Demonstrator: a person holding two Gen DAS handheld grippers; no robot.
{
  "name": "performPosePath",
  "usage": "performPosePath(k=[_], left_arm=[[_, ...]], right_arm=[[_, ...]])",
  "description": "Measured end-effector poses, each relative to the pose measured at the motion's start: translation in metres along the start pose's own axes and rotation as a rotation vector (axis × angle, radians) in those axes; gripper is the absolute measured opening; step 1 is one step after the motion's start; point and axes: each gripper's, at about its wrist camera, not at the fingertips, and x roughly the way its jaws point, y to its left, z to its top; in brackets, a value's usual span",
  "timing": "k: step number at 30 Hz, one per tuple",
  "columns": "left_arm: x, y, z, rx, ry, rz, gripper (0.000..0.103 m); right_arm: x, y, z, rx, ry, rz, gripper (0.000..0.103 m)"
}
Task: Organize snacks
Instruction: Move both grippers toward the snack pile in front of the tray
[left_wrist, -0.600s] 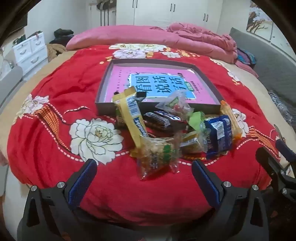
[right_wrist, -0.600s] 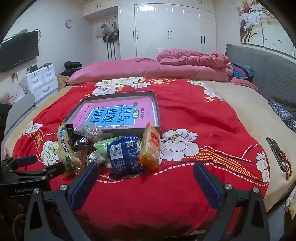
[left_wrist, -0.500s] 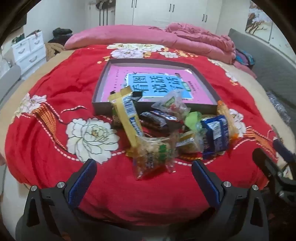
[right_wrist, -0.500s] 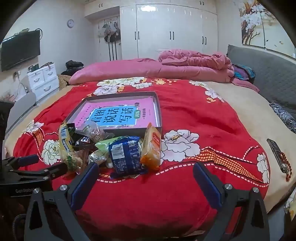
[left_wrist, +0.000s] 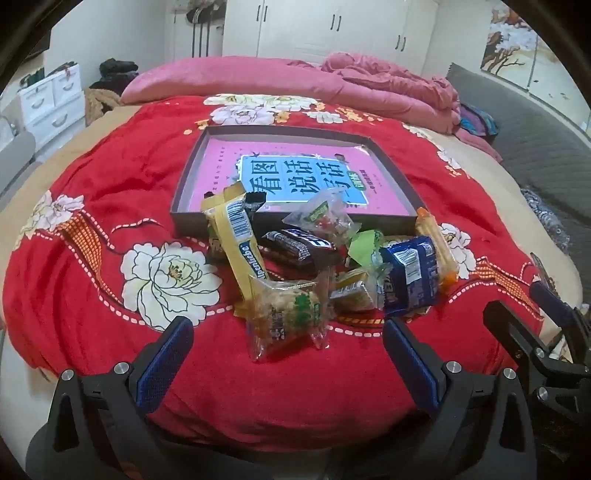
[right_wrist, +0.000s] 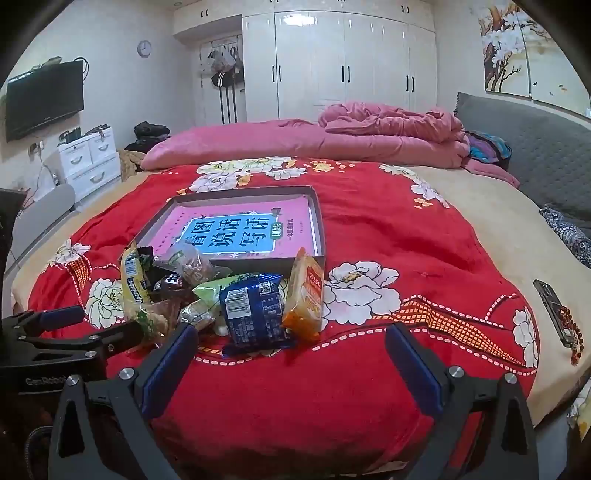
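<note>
Snacks (left_wrist: 314, 266) lie heaped on the blanket (left_wrist: 110, 192) just before the box (left_wrist: 192, 173); a book (left_wrist: 295, 177) lies in it; pillow (left_wrist: 221, 79) behind.

Right gripper (right_wrist: 291, 345) jaws wide apart, empty, above red blanket (right_wrist: 388, 236). Snack pile (right_wrist: 221, 291) just ahead, toward its left finger. Shallow box (right_wrist: 317, 221) beyond pile. Left gripper (right_wrist: 92, 325) far left.

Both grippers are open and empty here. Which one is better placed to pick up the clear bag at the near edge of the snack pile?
Left. The clear bag lies straight ahead between the left gripper fingers.
</note>
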Motion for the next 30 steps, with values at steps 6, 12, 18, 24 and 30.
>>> performPosePath(k=[6, 12, 18, 24, 30], left_arm=[[-0.0006, -0.0011, 0.0002, 0.006, 0.001, -0.006, 0.101], [-0.0006, -0.0028, 0.0006, 0.01, -0.001, -0.01, 0.101], [-0.0018, -0.0027, 0.0001, 0.01, -0.006, -0.013, 0.101], [-0.0018, -0.003, 0.0004, 0.014, -0.007, -0.016, 0.101], [-0.0011, -0.0035, 0.0009, 0.014, -0.006, -0.017, 0.101]], right_arm=[[0.0, -0.0003, -0.0003, 0.001, 0.002, -0.001, 0.102], [0.0008, -0.0021, -0.0009, 0.008, 0.006, -0.001, 0.102], [0.001, -0.0019, -0.0011, 0.009, 0.008, -0.002, 0.102], [0.0027, -0.0022, -0.0009, 0.011, 0.01, -0.002, 0.102], [0.0036, -0.0023, -0.0018, 0.014, 0.009, -0.003, 0.102]])
